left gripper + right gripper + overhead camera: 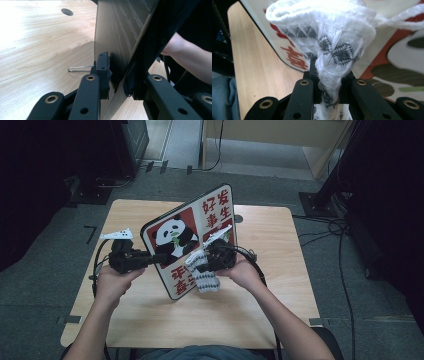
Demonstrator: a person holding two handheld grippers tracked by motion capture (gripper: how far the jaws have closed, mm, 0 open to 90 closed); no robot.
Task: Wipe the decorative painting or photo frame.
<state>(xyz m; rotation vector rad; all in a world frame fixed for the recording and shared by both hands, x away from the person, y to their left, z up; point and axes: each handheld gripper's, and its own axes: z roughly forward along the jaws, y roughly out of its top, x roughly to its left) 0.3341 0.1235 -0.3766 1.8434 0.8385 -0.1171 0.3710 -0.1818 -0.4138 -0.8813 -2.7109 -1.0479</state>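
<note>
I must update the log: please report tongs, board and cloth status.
Left tongs shut on panda board edge, board tilted up. Right tongs shut on white cloth, against board face. Nothing blocking.

Left gripper [159, 258] clamped, right gripper [199, 261] pinched closed

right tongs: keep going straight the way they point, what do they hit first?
Probably the panda board. The right tongs are shut on the cloth, and its bunched end already lies against or just short of the board's printed face; the gap can't be judged.

High view looks down on the table [150, 320]; both tool views sit close against the board [187, 240].
</note>
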